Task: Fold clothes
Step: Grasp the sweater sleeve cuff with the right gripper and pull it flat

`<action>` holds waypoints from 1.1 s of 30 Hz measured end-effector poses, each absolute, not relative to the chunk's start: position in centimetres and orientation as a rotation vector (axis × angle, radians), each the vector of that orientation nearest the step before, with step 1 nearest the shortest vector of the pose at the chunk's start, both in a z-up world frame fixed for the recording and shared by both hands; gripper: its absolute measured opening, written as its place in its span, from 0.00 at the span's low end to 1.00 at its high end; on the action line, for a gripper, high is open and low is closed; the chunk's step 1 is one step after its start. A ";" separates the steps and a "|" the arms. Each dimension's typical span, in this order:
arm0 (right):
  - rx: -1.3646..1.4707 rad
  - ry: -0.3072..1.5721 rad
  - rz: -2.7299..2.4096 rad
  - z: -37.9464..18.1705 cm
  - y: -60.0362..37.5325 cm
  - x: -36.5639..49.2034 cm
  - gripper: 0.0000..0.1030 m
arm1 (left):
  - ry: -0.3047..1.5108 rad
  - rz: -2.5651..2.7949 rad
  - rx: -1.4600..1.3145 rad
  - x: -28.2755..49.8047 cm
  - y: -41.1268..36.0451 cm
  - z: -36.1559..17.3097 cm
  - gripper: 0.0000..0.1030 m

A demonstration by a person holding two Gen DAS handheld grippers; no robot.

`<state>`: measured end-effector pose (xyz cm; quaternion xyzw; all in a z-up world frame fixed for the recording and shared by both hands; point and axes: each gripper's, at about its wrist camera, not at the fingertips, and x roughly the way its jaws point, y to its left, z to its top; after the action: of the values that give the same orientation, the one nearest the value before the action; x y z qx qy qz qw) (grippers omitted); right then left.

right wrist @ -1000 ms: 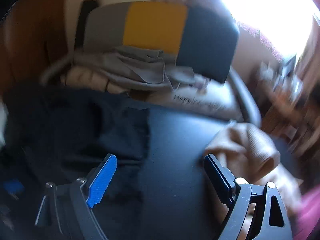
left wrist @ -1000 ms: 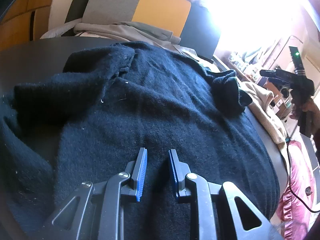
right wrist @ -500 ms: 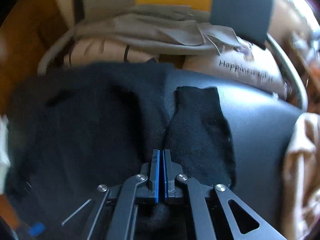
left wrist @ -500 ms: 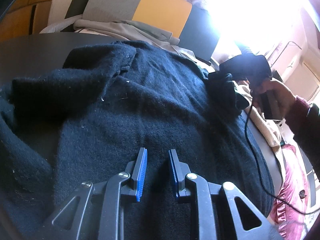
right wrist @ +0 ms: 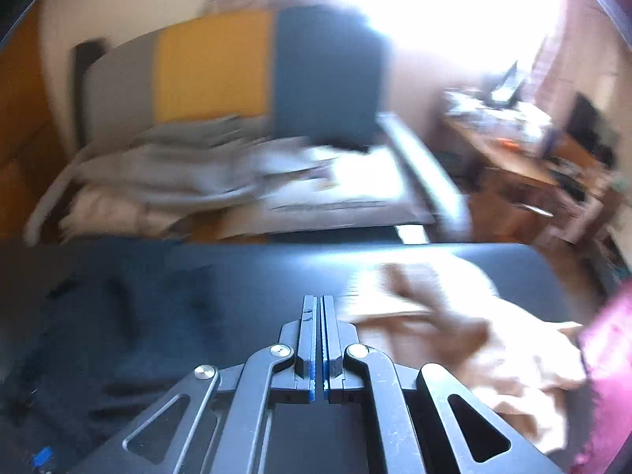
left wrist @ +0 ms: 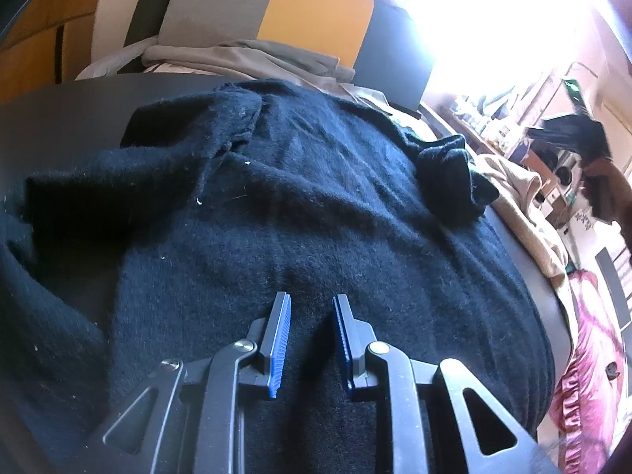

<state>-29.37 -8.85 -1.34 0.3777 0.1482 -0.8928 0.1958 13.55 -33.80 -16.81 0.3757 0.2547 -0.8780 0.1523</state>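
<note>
A black knit sweater [left wrist: 316, 217] lies spread over the dark table [left wrist: 59, 118]. One sleeve [left wrist: 450, 173] is folded in on its right side. My left gripper [left wrist: 312, 296] hovers low over the sweater's near part, open by a narrow gap with nothing between the fingers. My right gripper [right wrist: 319, 298] is shut with no cloth in it, above the table's right part in a motion-blurred view. The sweater [right wrist: 98, 335] lies to its left. In the left wrist view the right gripper's body [left wrist: 568, 134] is up at the far right, in a hand [left wrist: 604, 185].
A beige garment [right wrist: 454, 316] lies on the table's right side, with a pink cloth [left wrist: 588, 355] beyond the edge. Behind the table stands a sofa with a grey, yellow and dark cushion [left wrist: 276, 23] and grey clothes [left wrist: 245, 59]. A cluttered desk [right wrist: 525, 138] is at the far right.
The right gripper was wide open one second ago and shut beside the folded sleeve half a second ago. It has now lifted up and away to the right. The left gripper has stayed put.
</note>
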 end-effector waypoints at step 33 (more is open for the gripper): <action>1.137 0.542 -2.165 -13.1 -19.8 -27.7 0.08 | 0.329 -2.679 1.319 -9.7 -32.4 -15.2 0.25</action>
<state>-27.74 -19.82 -13.10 0.4311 0.2054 -0.8210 0.3130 -9.67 -32.41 -15.17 0.4381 0.1093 -0.8896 0.0684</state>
